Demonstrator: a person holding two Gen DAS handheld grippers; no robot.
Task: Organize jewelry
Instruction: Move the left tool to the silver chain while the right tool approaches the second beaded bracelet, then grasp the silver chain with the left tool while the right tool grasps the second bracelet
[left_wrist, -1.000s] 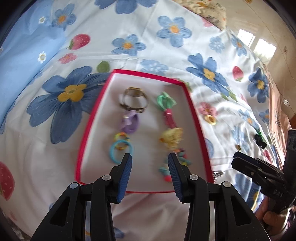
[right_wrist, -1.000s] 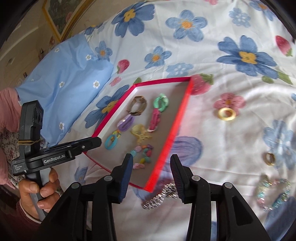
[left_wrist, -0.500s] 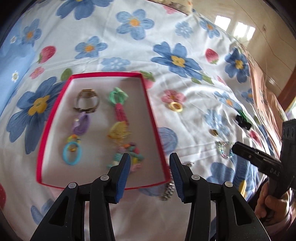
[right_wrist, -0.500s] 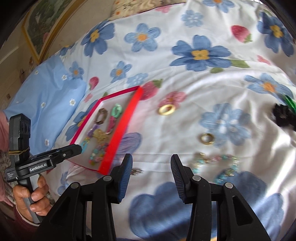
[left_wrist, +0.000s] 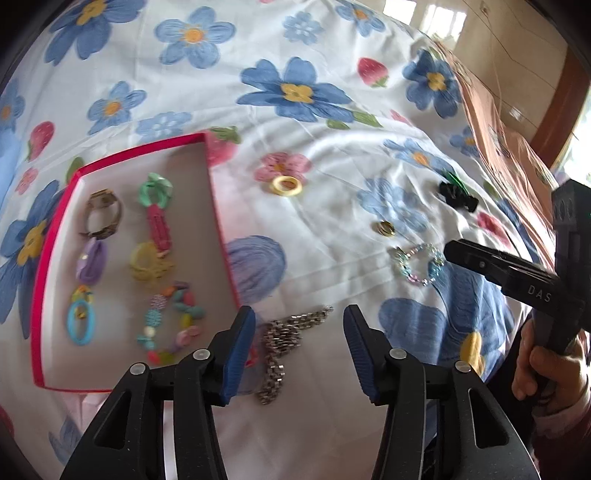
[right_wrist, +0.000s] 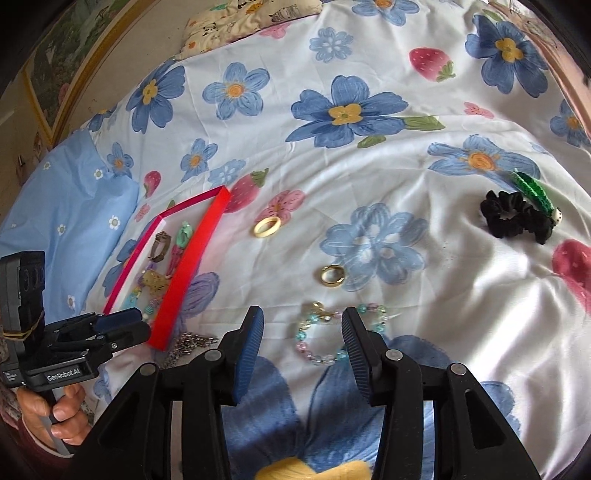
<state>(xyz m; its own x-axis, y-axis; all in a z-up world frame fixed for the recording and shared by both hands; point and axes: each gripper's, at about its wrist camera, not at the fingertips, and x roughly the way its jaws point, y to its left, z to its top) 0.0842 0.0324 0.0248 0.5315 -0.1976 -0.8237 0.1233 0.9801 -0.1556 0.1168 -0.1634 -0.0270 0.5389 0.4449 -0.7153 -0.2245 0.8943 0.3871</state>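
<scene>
I read "GenRobot.AI" on left gripper (right_wrist: 122, 326), "DAS" on right gripper (left_wrist: 452, 251); both gape wide, empty. Silver chain bracelet (left_wrist: 284, 339) lies crumpled beside red tray (left_wrist: 218, 206).

Black claw (left_wrist: 299, 347), blue ribbed pads (left_wrist: 240, 347)

Left tongs (left_wrist: 299, 343): swung right off the red tray (left_wrist: 218, 206); now over the silver chain (left_wrist: 284, 339) by its near right corner.
Right tongs (right_wrist: 303, 347): swung right from tray to the beaded bracelet (right_wrist: 332, 332).
</scene>
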